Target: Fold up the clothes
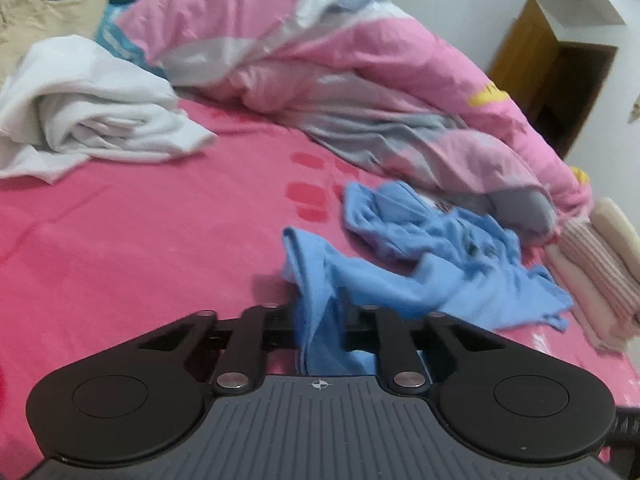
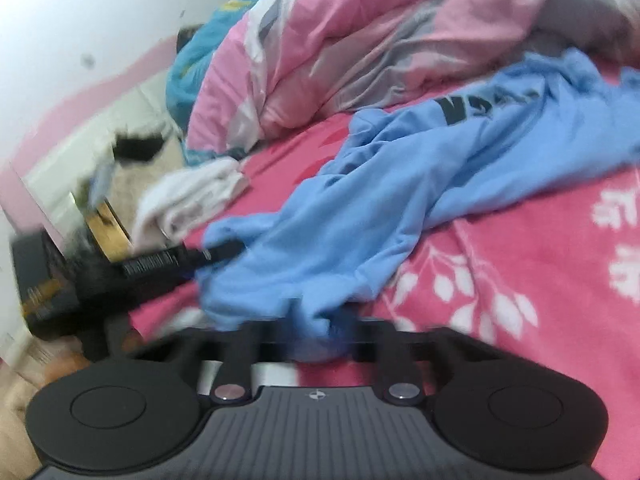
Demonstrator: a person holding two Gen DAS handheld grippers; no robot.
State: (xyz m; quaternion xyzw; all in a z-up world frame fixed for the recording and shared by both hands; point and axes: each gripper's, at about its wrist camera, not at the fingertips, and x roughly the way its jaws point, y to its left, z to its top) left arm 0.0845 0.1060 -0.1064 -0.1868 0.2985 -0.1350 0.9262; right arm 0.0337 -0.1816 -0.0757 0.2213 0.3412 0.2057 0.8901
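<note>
I count one blue shirt (image 1: 420,256), one white garment (image 1: 96,112) at ten o'clock, one pink quilt (image 1: 320,60) at twelve, one folded stack (image 1: 600,264) at three, and my two grippers: left (image 1: 320,320), right (image 2: 316,332).

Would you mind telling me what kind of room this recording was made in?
Most likely a bedroom at home: the work surface is a bed with a pink sheet, a rumpled pink and grey quilt is heaped on it, and a wooden door stands behind.

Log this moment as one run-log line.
left hand-held gripper: shut on blue T-shirt | right hand-held gripper: shut on blue T-shirt | shirt: crumpled, unfolded on pink bedsheet
</note>
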